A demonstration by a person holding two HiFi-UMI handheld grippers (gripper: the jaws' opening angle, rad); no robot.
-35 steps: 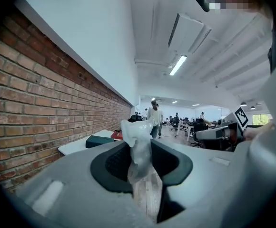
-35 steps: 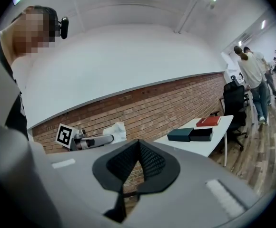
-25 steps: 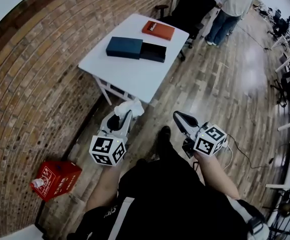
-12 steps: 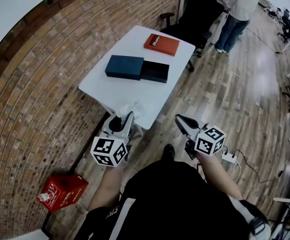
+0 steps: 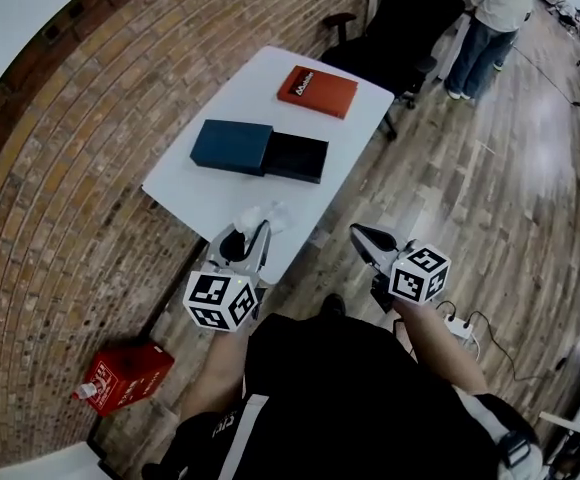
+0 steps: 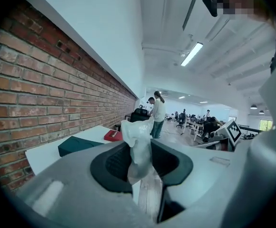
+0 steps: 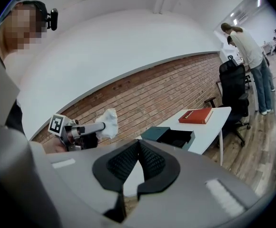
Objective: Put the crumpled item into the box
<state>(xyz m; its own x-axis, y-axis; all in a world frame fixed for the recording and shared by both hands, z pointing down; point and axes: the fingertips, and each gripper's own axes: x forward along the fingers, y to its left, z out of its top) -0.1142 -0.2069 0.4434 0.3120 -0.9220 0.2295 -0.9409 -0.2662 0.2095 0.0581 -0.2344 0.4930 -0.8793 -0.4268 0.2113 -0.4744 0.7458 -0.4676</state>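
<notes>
My left gripper (image 5: 254,232) is shut on a crumpled white tissue (image 5: 267,216), held over the near edge of the white table (image 5: 210,200). In the left gripper view the tissue (image 6: 137,141) stands up between the jaws of the left gripper (image 6: 140,149). Farther along the table lies the box: a dark blue lid (image 5: 232,146) beside an open black tray (image 5: 296,157). My right gripper (image 5: 362,236) hangs over the floor to the right, shut and empty; its pads (image 7: 150,159) meet at the tips. From there I see the tissue (image 7: 109,121) and the box (image 7: 174,137).
A red book (image 5: 316,91) lies at the table's far end. A black office chair (image 5: 410,20) and a standing person (image 5: 495,13) are beyond it. A brick wall (image 5: 60,168) runs along the left. A red box (image 5: 122,379) and a power strip (image 5: 460,327) lie on the wooden floor.
The table has come closer, and the left gripper with the tissue now reaches its near edge. Both grippers keep their pose; the tissue stays gripped.
</notes>
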